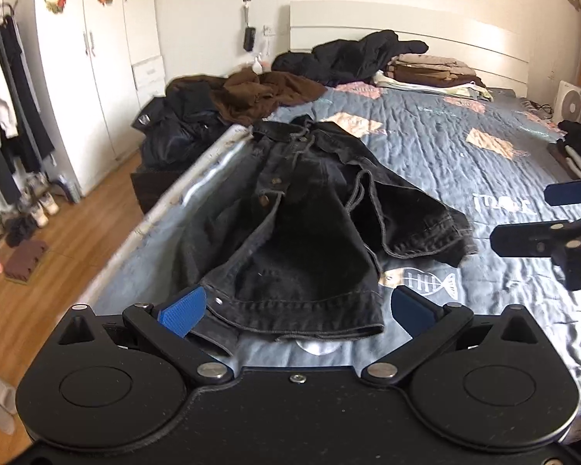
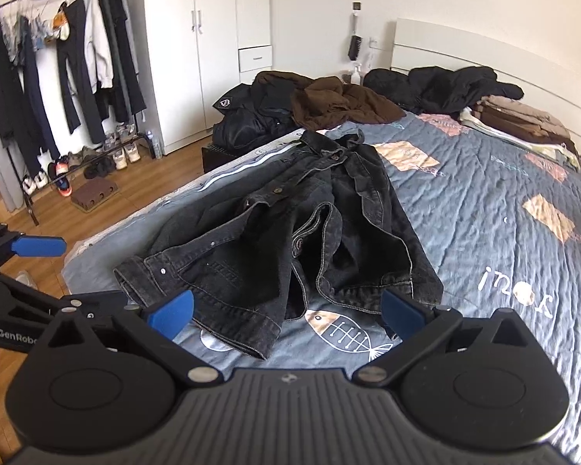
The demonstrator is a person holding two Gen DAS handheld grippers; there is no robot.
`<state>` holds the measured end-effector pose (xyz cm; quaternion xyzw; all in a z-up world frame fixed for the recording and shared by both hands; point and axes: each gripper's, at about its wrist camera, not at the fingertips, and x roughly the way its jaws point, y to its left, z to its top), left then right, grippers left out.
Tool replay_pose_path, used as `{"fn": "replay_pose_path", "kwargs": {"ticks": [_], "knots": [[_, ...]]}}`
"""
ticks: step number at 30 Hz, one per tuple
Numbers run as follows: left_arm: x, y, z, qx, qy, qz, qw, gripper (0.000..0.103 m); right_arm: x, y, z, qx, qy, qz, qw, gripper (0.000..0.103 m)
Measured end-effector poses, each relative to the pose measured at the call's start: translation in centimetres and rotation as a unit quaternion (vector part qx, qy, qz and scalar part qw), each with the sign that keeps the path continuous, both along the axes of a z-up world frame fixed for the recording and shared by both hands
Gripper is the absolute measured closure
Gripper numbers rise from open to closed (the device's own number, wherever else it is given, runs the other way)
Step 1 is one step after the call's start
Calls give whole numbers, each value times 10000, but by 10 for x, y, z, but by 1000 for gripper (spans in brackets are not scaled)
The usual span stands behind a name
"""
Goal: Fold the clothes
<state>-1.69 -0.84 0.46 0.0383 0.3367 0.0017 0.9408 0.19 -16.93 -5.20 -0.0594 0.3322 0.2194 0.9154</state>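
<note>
A black denim jacket (image 1: 298, 224) (image 2: 290, 224) lies crumpled on the blue-grey fish-print quilt (image 1: 464, 147) (image 2: 484, 213), collar toward the far bed edge, hem toward me, one sleeve flung to the right. My left gripper (image 1: 296, 310) stands wide open just over the near hem, its left pad beside the hem's button corner. My right gripper (image 2: 286, 312) is also wide open, above the quilt in front of the jacket's lower edge, holding nothing. Each gripper shows in the other's view: the right gripper (image 1: 538, 217) and the left gripper (image 2: 54, 275), both with fingers apart.
A heap of brown and black clothes (image 1: 232, 104) (image 2: 310, 104) sits at the bed's far left corner. A folded stack (image 1: 430, 73) (image 2: 523, 120) lies by the headboard. A clothes rack (image 2: 58, 58) with shoes beneath stands on the wooden floor at left.
</note>
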Motion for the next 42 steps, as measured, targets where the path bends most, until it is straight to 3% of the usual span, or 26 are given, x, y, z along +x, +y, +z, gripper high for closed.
{"fn": "replay_pose_path", "kwargs": {"ticks": [20, 42], "knots": [[-1, 1, 6, -132, -156, 150, 9997, 0, -2, -1, 0, -23, -32, 61, 10000, 0], [1, 7, 3, 29, -217, 320, 9992, 0, 15, -21, -12, 88, -102, 19, 9999, 0]]}}
